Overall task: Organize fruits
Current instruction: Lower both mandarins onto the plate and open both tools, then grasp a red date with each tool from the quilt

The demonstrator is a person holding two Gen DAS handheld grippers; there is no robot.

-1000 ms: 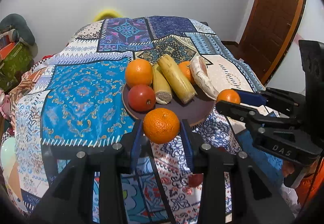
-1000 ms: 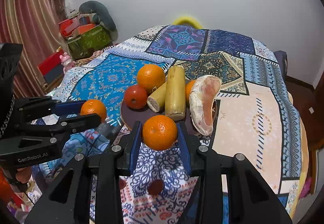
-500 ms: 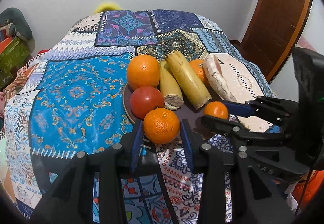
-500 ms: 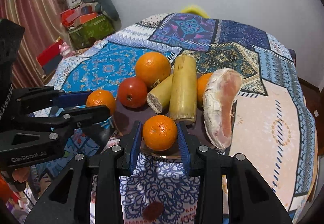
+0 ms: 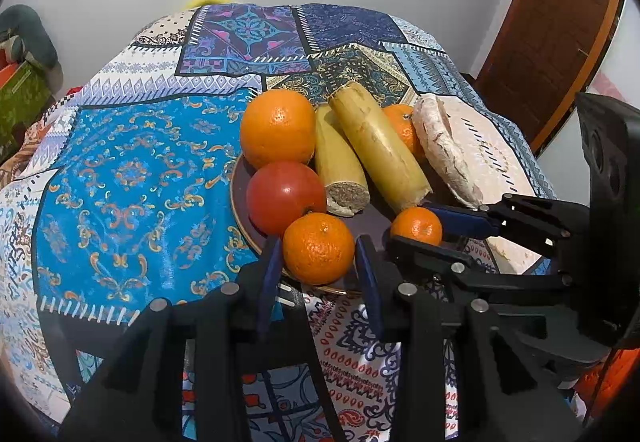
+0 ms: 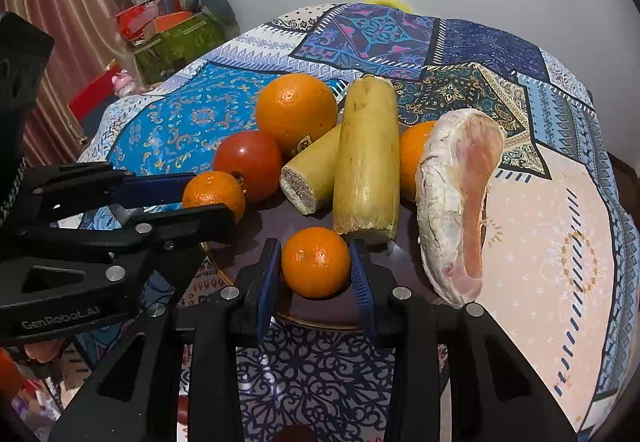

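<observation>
My left gripper (image 5: 317, 247) is shut on a small mandarin (image 5: 319, 258), low over the near rim of a dark plate (image 5: 372, 218). To its right my right gripper (image 5: 414, 226) is shut on a second mandarin (image 5: 417, 228). In the right wrist view that gripper (image 6: 314, 254) holds its mandarin (image 6: 316, 266) just above the plate (image 6: 276, 222), with the left gripper (image 6: 212, 196) at the left. On the plate lie a large orange (image 5: 277, 128), a red tomato (image 5: 285, 196), two yellow stalk pieces (image 5: 378, 148), another orange (image 5: 402, 126) and a pale peel wedge (image 5: 446, 150).
A patchwork cloth (image 5: 132, 178) covers the round table. A wooden door (image 5: 560, 22) stands at the right. Boxes and a cushion (image 6: 180, 22) are piled at the left wall. A screen hangs on the white wall behind.
Both grippers have come forward and down with their mandarins, from in front of the plate to low over its near part. The fruits on the plate have not moved.
</observation>
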